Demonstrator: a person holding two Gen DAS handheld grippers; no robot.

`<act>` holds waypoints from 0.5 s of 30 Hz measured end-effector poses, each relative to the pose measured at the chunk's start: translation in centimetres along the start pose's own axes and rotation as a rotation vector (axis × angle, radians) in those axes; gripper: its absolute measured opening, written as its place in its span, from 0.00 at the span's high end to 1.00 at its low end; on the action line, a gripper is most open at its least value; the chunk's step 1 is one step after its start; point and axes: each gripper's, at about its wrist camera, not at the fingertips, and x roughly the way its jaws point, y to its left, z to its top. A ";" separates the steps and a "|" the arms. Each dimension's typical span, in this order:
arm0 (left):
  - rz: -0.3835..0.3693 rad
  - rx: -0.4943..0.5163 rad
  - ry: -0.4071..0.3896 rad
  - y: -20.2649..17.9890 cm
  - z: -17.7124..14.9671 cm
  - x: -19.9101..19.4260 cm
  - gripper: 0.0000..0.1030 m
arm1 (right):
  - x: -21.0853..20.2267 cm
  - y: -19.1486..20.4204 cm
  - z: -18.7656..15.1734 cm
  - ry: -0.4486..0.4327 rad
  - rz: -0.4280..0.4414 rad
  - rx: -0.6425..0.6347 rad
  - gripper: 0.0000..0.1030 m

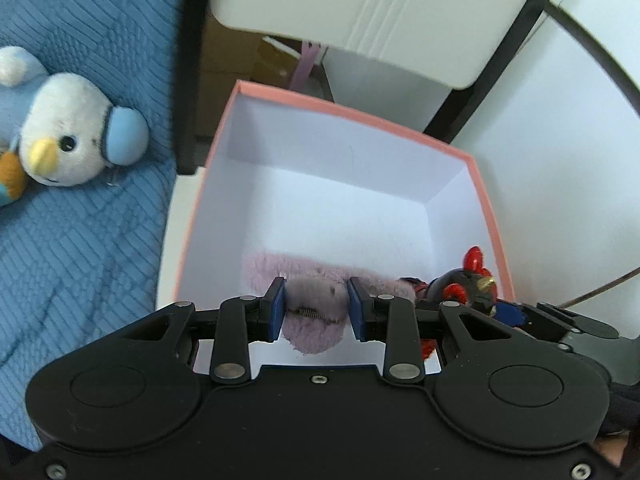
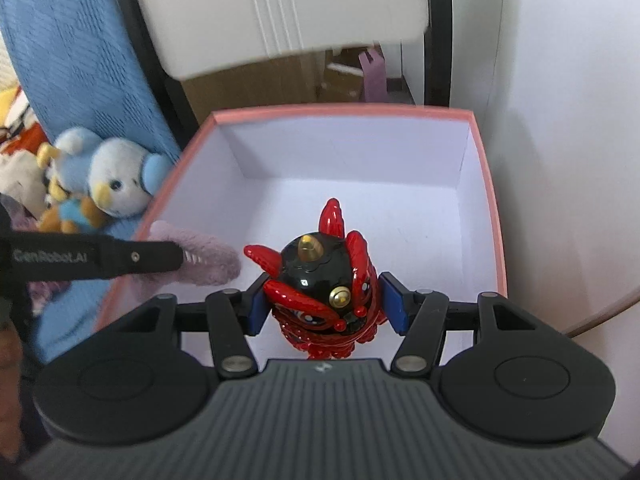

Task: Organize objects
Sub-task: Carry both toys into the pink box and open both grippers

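- The left gripper [image 1: 316,308] is clenched on a fuzzy lilac plush toy [image 1: 312,312], held just over the near-left edge of the pink-rimmed box [image 1: 352,114].
- The right gripper [image 2: 326,306] grasps a glossy red-and-black horned figurine [image 2: 320,292] above the near edge of the same box, whose white floor shows bare.
- Step in hand, as I judge it: placing both toys inside.
- Next move calls for lowering each onto the floor, well apart, then releasing.
- A blue penguin plush [image 1: 64,136] waits on the blue quilt [image 1: 80,260] beside the box.

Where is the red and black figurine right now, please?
Clamped in the right gripper, the figurine is over the pink box, beside the purple plush.
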 end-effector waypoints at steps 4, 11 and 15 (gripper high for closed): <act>0.000 0.006 0.047 -0.1 -0.2 2.1 0.73 | 1.9 -0.9 -0.9 0.036 -0.009 0.005 0.42; -0.010 0.031 0.072 -0.3 -0.5 3.5 0.73 | 3.7 -1.6 -1.7 0.089 -0.021 0.042 0.41; -0.006 0.050 0.050 -0.5 -0.7 2.3 0.69 | 3.2 -1.6 -1.6 0.090 -0.020 0.024 0.34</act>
